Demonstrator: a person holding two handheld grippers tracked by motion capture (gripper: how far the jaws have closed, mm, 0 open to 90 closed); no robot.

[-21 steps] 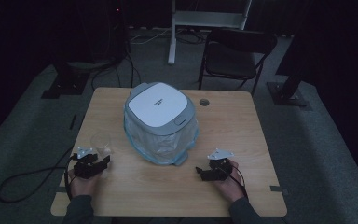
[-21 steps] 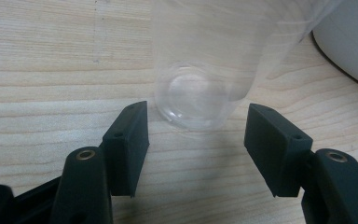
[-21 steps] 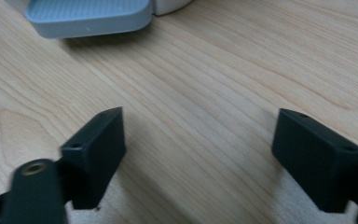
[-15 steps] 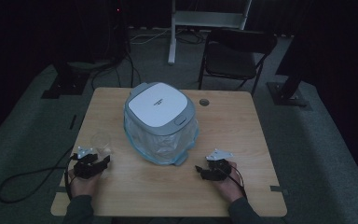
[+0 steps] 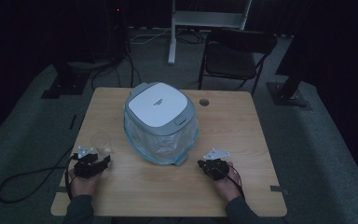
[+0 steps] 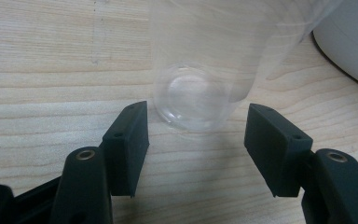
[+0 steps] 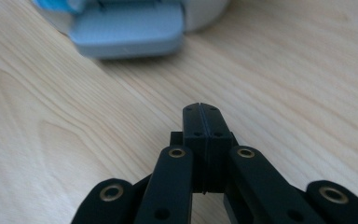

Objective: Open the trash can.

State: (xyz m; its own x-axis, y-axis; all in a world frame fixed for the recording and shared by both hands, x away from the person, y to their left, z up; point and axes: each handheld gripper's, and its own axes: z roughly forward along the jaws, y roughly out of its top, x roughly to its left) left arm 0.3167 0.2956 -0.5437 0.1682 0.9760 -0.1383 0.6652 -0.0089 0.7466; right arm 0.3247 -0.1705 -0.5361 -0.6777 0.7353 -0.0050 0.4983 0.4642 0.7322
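A clear cup [image 6: 200,88] has appeared just beyond the spread left claw [image 6: 196,149].

Both grippers are black: the left gripper [image 6: 193,149] has blocky rectangular pads with small screw holes and brass-ringed pivots on its linkage arms. The right gripper [image 7: 201,119] shares them. Each carries a grey three-cornered plate, a black cable trails left, and the sleeves [image 5: 79,212] are dark grey

Light wooden table [image 5: 242,140] with a round cable hole [image 5: 204,101] at 1 o'clock. Lidded white-grey bin with clear liner bag [image 5: 161,122] stands at centre. Clear plastic cup [image 5: 101,141] sits at 8 o'clock, near the left edge, apart from the bin.
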